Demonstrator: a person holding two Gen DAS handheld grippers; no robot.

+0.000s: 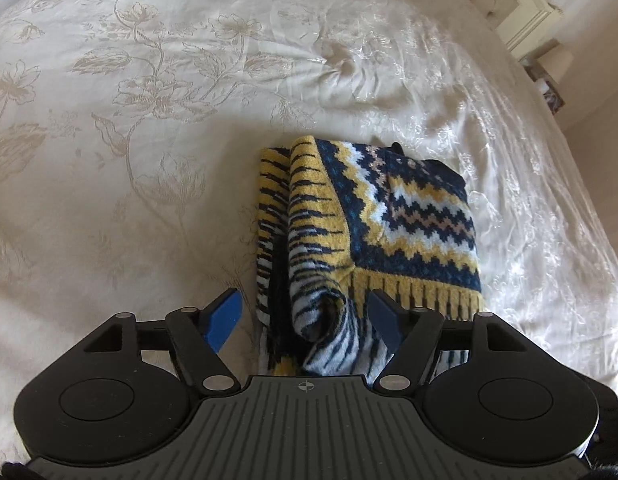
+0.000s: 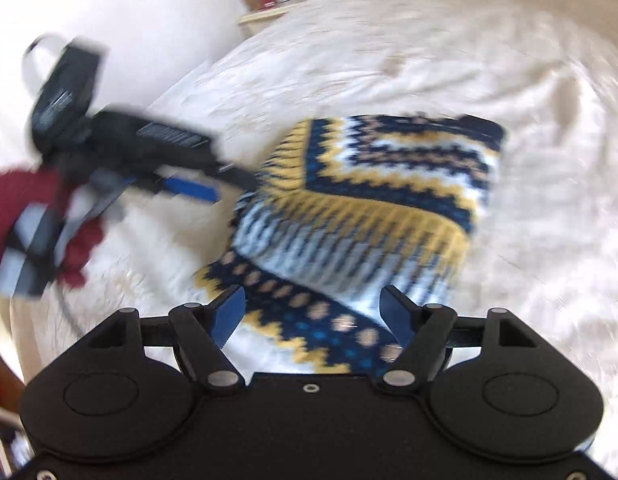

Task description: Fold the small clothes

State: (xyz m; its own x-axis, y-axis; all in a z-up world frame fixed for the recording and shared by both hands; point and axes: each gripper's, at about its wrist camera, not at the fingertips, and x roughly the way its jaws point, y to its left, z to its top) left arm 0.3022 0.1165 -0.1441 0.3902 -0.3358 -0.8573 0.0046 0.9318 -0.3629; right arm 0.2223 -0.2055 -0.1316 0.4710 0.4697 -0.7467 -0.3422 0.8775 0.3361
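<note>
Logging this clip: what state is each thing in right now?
Sweater: folded into a compact bundle, lying on the bed, held by neither gripper.
Left gripper: open, over the sweater's near edge, pads not pressing.
Right gripper: open, over the sweater, nothing gripped; view blurred.
Bedspread: spread out, lightly wrinkled.

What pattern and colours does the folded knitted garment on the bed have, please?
Navy, yellow, white and beige zigzag bands on the knitted garment, with striped edging; clearest in the left wrist view.
</note>
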